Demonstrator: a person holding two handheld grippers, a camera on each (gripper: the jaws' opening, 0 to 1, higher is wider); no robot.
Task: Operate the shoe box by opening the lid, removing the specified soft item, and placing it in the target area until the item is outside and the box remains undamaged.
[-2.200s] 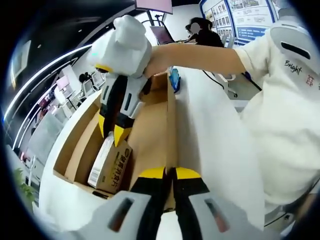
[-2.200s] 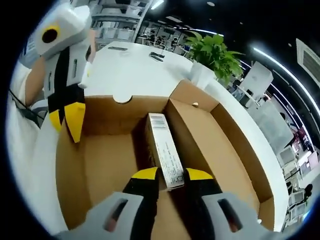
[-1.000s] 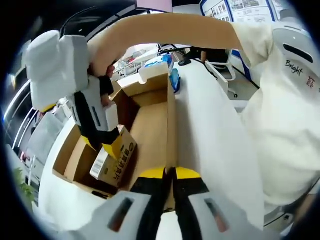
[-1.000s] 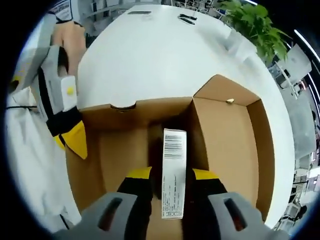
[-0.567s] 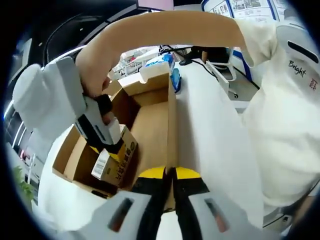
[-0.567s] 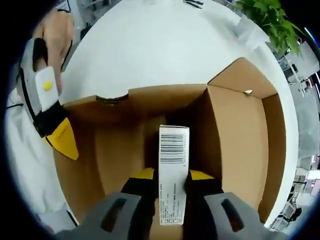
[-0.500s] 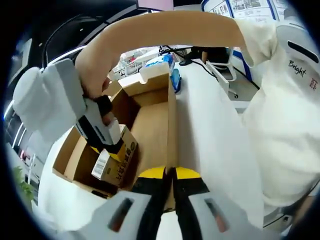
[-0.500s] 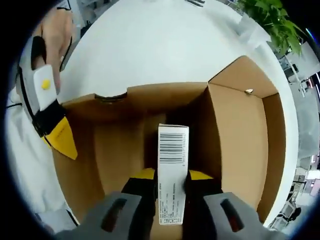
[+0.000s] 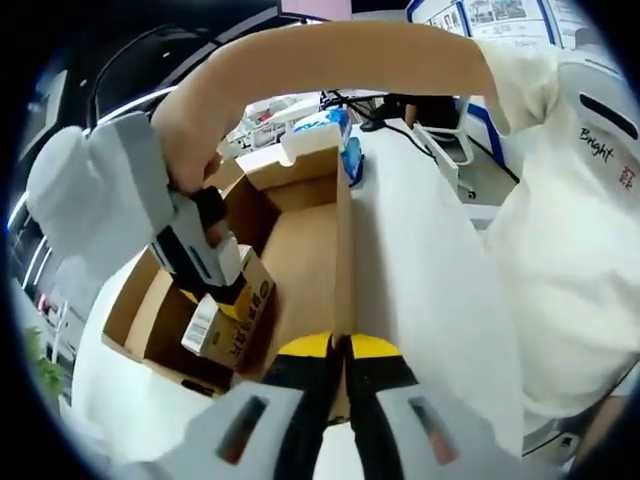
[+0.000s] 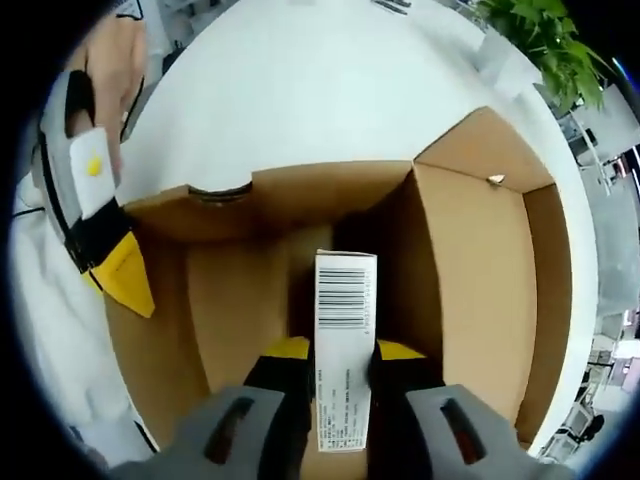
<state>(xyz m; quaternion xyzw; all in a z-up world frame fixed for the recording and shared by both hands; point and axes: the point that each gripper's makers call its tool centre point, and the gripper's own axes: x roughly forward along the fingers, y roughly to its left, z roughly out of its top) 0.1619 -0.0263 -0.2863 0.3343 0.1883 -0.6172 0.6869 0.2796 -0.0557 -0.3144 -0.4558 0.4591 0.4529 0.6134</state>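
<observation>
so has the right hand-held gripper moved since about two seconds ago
Yes. In the left gripper view the right hand-held gripper has dropped from above the shoe box down inside it, now shut on the small carton.

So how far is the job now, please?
Done: the cardboard box is open, its lid folded out. In hand: the right hand-held gripper is closed on the small carton inside the box, while the left hand-held gripper pinches the box wall. Left: lifting the carton out and setting it on the white table.
</observation>
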